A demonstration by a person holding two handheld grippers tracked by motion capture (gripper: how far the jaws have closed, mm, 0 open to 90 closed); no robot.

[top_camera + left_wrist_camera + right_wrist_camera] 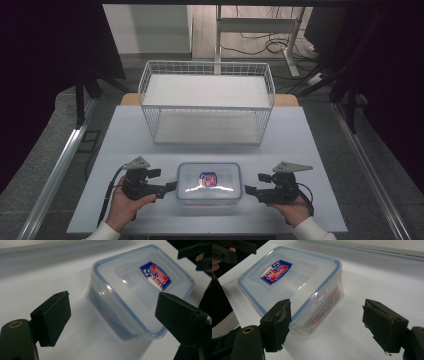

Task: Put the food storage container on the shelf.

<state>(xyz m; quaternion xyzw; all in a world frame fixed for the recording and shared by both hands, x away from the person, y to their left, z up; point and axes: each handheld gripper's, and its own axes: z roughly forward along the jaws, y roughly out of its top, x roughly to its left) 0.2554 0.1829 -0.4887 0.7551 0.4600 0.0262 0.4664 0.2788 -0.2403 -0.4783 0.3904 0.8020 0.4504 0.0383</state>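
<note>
A clear plastic box (pixel 209 183) with a blue-rimmed lid and a red and blue label lies closed on the white table, near its front edge. My left gripper (pixel 169 188) is level at the box's left side, jaws open. In the left gripper view (pixel 115 312) the box (pixel 135 287) lies just ahead, its near corner between the wide jaws, and neither pad presses on it. At the box's right side my right gripper (pixel 249 190) is open too. In the right gripper view (pixel 329 323) the box (pixel 294 282) sits ahead by the left jaw.
A white wire basket (pixel 206 100) with two shelves stands at the back of the table (pixel 300 150). Metal rails run along both sides of the table. A desk frame and cables stand on the floor beyond.
</note>
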